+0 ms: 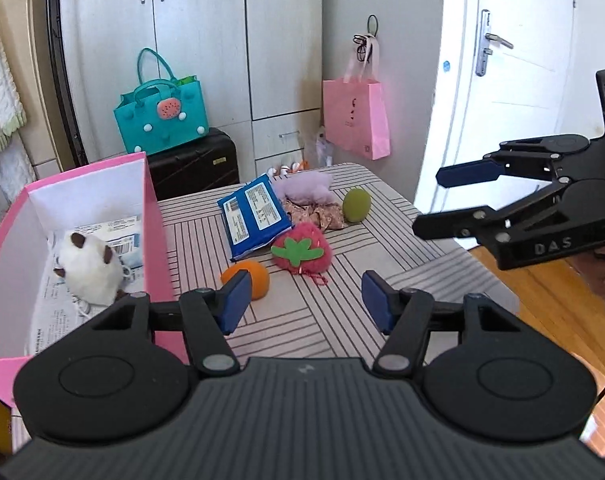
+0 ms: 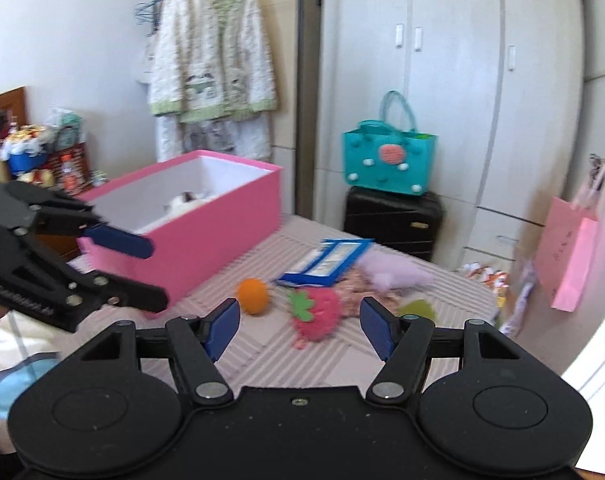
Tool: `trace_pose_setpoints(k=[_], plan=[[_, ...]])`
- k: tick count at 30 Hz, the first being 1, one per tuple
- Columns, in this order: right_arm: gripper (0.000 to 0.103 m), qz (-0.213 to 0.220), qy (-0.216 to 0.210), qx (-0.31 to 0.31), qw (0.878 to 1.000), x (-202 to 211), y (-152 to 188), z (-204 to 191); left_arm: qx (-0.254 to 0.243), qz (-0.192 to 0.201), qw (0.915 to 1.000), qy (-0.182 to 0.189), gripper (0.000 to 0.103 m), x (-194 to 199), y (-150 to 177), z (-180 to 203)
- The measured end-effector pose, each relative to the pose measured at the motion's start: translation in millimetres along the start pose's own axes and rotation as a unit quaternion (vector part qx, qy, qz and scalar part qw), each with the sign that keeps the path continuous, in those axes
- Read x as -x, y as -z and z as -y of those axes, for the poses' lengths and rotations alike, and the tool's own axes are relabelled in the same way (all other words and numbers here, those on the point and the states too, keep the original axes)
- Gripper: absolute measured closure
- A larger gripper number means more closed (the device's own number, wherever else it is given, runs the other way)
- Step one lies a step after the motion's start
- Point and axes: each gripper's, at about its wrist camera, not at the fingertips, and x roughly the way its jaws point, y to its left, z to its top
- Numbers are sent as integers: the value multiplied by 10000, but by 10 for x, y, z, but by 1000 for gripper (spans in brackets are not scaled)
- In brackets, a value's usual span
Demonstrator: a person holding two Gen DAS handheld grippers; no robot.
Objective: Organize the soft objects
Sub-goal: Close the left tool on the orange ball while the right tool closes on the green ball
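Note:
On the striped table (image 1: 322, 332) lie an orange ball (image 1: 251, 279), a strawberry plush (image 1: 302, 249), a blue packet (image 1: 254, 216), a green ball (image 1: 356, 205), purple fluff (image 1: 306, 186) and a floral cloth (image 1: 322, 213). The pink box (image 1: 156, 220) at the left holds a white plush animal (image 1: 88, 266) on papers. My left gripper (image 1: 306, 301) is open and empty, just short of the orange ball. My right gripper (image 1: 438, 200) hovers open over the table's right edge. In the right wrist view it (image 2: 300, 326) frames the strawberry plush (image 2: 318, 312) from a distance; the left gripper (image 2: 150, 272) stands beside the pink box (image 2: 206, 240).
A teal bag (image 1: 162, 116) sits on a black suitcase (image 1: 194, 164) behind the table. A pink paper bag (image 1: 356, 120) hangs on the wardrobe near a white door (image 1: 502, 92). Wooden floor (image 1: 542, 296) lies right of the table. A pale jacket (image 2: 210, 52) hangs beyond the box.

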Motion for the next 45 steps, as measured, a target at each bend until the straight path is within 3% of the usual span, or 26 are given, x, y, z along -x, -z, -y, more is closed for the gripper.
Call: trace_pose_setpoints(k=[4,14,18,21,25,35,42,45], plan=[[33,122,334,-49,9994,-161,105,158,43,-9,9993,-375,48,-261,61,86],[33,703,413,-260,9963,-526,376,527,237,75,9864,-1623,49,-860,125,140],[33,539,471,-256,9971,-742,396,637,373,-134,9857,-1636,49,-1045,135,95],[36,279,478,-456,9974,-933,390,772,138,-51,9774,-2107,49,-1147,171,190],[41,-387,397,-648,9964,-1168,393,885,86,-39,9776,-2104,48,-1228,190,206],[41,-500,379,-1470,9872,-1432,441,1161,89,-161,9705,-2403,47,-1377,138,90],[41,-448,403,-1777,9822,-1554,420,1272,216,-299,9730,-2280,47,-1460,138,36],[49,-516,523,-1777,9813,-1623,423,1288,373,-199,9714,-2336,46,-1419,122,-11]])
